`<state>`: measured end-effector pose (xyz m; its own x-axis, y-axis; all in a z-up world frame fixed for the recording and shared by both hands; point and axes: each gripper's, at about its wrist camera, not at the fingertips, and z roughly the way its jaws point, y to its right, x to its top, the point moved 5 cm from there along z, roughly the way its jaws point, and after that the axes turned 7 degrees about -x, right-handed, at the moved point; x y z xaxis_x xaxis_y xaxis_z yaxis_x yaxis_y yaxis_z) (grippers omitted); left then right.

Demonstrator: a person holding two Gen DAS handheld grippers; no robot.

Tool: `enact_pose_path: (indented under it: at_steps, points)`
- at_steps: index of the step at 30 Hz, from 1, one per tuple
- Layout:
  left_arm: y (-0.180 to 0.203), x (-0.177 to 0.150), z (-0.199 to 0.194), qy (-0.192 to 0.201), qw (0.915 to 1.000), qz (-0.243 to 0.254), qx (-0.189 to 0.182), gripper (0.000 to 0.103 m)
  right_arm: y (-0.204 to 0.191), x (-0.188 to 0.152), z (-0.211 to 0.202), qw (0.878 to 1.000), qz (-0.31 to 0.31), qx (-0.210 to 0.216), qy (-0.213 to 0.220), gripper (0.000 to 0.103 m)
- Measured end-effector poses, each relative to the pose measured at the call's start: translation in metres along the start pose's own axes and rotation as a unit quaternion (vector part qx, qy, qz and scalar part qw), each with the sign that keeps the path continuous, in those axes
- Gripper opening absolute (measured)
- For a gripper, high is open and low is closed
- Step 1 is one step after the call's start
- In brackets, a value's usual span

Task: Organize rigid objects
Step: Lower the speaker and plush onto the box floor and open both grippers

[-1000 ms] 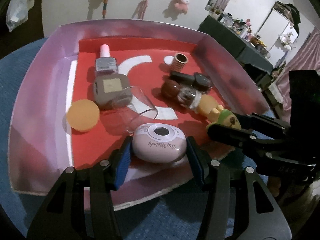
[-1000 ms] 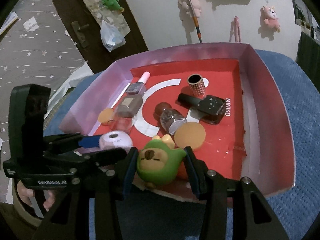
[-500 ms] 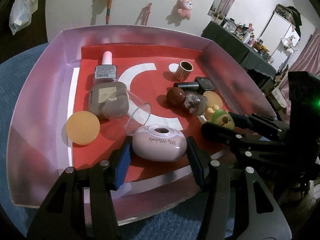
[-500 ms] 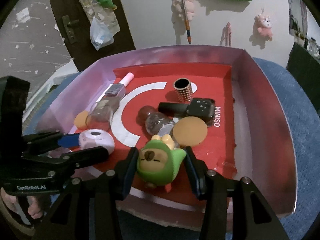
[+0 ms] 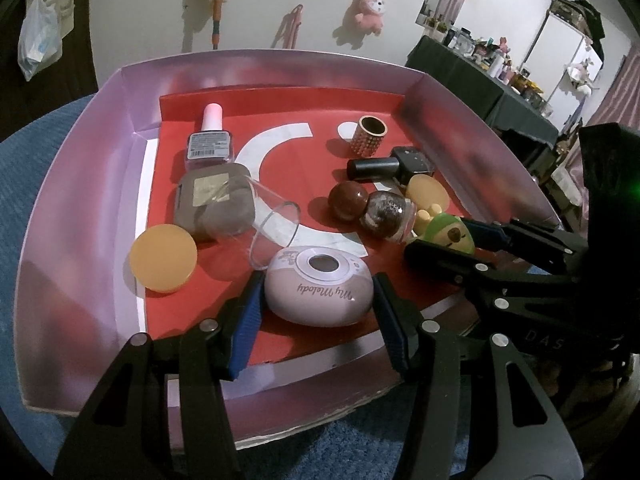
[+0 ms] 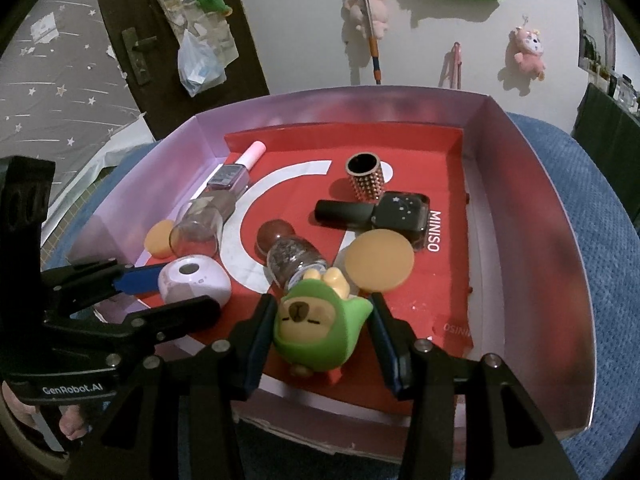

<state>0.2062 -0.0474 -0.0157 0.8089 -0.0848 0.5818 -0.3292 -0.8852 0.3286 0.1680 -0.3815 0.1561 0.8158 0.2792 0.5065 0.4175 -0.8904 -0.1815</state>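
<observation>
Clamping the pink My Melody case (image 5: 320, 292) in the left gripper (image 5: 318, 312), long axis crosswise between part-open jaws; gripping the green capybara toy (image 6: 320, 328) in the right gripper (image 6: 322, 340); hovering both over the near edge of the tray (image 5: 80, 184), right nearer the orange disc (image 6: 379, 260).

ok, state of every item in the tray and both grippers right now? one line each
Left gripper: shut on the pale pink oval "My Melody" case.
Right gripper: shut on the green-hooded bear figurine.
Clear plastic cup: lying on its side.
Pink-capped nail polish bottle: lying flat.
Black nail polish bottle: lying flat.
Studded gold cylinder: upright, open-topped.
Brown-capped glitter bottle: on its side, capped.
Cardboard tray: open.
</observation>
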Motion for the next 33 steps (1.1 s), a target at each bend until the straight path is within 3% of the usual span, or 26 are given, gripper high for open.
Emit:
enact_pose_path:
  at_steps: [10,15,19,26,28,33]
  points:
    - [-0.001,0.000,-0.002,0.000,1.0000,-0.006,-0.001,0.052,0.001,0.000,-0.002,1.000,0.004,0.008,0.002,0.050]
    - [0.001,0.000,-0.003,0.000,1.0000,-0.007,-0.001,0.052,0.002,-0.001,-0.009,1.000,0.008,0.011,0.010,0.056]
    - [0.002,0.000,-0.006,0.004,1.0000,-0.007,0.001,0.062,0.003,0.000,-0.022,0.999,0.015,0.014,0.025,0.060]
    - [0.008,0.000,-0.018,0.019,0.9998,-0.002,0.003,0.063,0.000,0.002,-0.049,0.998,0.020,0.019,0.059,0.067]
    - [0.009,0.000,-0.022,0.026,0.9996,-0.002,0.007,0.079,-0.001,0.002,-0.059,0.997,0.024,0.018,0.071,0.068]
    - [0.009,-0.002,-0.036,0.045,0.9989,-0.003,0.015,0.081,0.000,0.004,-0.072,0.995,0.035,0.003,0.093,0.079]
